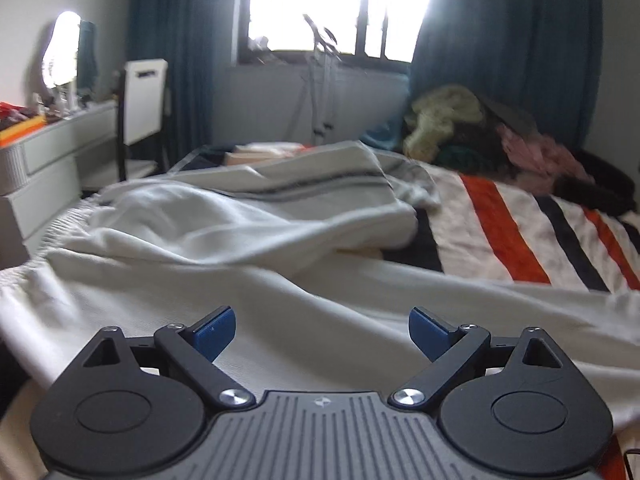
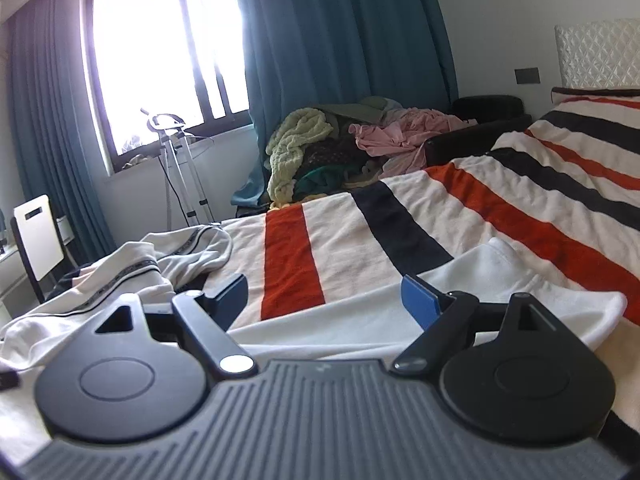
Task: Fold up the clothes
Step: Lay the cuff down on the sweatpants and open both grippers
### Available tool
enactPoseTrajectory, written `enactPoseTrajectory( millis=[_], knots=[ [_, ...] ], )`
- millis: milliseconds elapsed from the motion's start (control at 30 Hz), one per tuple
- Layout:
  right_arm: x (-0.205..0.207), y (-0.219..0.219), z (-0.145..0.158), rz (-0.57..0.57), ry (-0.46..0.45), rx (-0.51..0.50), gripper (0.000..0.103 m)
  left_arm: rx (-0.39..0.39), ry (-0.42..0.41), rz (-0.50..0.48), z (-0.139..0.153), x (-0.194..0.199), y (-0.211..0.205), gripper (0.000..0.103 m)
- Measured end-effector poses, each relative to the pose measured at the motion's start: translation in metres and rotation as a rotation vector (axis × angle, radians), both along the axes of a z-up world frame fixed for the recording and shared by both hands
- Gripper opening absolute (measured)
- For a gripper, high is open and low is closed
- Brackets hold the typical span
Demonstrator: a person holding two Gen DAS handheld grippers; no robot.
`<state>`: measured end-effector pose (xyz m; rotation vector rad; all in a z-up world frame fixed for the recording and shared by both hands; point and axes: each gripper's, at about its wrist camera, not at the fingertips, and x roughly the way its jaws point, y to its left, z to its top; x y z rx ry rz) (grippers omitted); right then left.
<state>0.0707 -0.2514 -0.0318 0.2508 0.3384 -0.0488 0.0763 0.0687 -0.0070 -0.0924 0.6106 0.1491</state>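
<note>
A pair of white trousers (image 1: 224, 232) with an elastic waistband and a dark side stripe lies spread and rumpled across the near part of a bed covered by a cream blanket (image 1: 500, 216) with orange and black stripes. In the left wrist view the left gripper (image 1: 322, 334) hangs just above the white cloth, its blue-padded fingers (image 1: 214, 332) spread wide with nothing between them. In the right wrist view the right gripper (image 2: 326, 300) is also spread wide and empty, low over a flat leg of the trousers (image 2: 460, 280) that reaches across the blanket (image 2: 520, 200). At the far side of the bed, beside teal curtains (image 2: 340, 40), sits a heap of unfolded clothes (image 2: 344, 148), pale green, dark and pink. A bright window (image 2: 160, 52) stands behind.
</note>
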Motion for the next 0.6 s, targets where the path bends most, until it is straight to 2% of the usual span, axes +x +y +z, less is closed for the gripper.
enactPoseTrajectory(
  millis=[200, 300, 400, 467, 600],
  knots=[
    [0.009, -0.006, -0.013, -0.043, 0.065, 0.007, 0.085, -0.024, 0.044, -0.126, -0.023, 0.045, -0.036, 0.095],
    [0.018, -0.009, -0.018, -0.062, 0.069, 0.037, 0.085, -0.092, 0.073, -0.141, -0.038, 0.084, -0.055, 0.092],
    [0.030, -0.009, -0.024, -0.067, 0.054, 0.059, 0.085, -0.103, 0.065, -0.171, -0.055, 0.125, -0.085, 0.091],
    [0.039, -0.009, -0.027, -0.085, 0.040, 0.049, 0.085, -0.144, 0.065, -0.168, -0.067, 0.158, -0.100, 0.091],
    [0.058, -0.017, -0.039, -0.140, 0.028, 0.054, 0.085, -0.168, 0.013, -0.111, -0.082, 0.231, -0.118, 0.091]
  ],
)
